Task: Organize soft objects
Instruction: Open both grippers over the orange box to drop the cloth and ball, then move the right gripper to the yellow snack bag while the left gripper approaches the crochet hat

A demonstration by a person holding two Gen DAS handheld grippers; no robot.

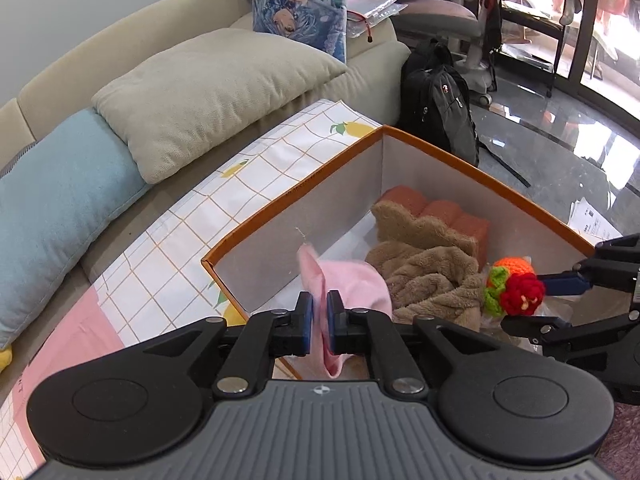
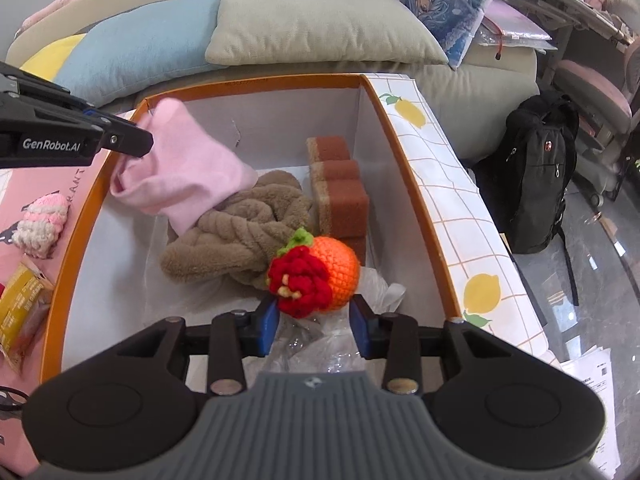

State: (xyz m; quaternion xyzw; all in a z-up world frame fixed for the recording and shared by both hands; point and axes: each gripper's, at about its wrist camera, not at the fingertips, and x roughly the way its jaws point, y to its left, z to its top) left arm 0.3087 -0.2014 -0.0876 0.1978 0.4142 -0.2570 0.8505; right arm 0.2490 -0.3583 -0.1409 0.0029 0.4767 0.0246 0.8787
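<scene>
An orange-rimmed cardboard box (image 1: pixel 472 164) (image 2: pixel 248 82) holds a brown fluffy towel (image 1: pixel 428 276) (image 2: pixel 236 236) and rust-coloured sponges (image 1: pixel 440 210) (image 2: pixel 340 196). My left gripper (image 1: pixel 319 316) (image 2: pixel 136 142) is shut on a pink cloth (image 1: pixel 352 284) (image 2: pixel 188 172) that hangs over the box's left side. My right gripper (image 2: pixel 314 316) (image 1: pixel 560 300) holds a crocheted orange fruit with a red flower (image 2: pixel 320 276) (image 1: pixel 516 286) between its fingers above crinkled clear plastic (image 2: pixel 320 340) in the box.
A sofa with beige (image 1: pixel 216 92) (image 2: pixel 320 24), blue (image 1: pixel 60 216) (image 2: pixel 140 56) and printed cushions stands behind the box. A pink-white knitted item (image 2: pixel 40 224) and a yellow packet (image 2: pixel 20 308) lie left of the box. A black backpack (image 1: pixel 440 100) (image 2: pixel 540 176) stands on the floor.
</scene>
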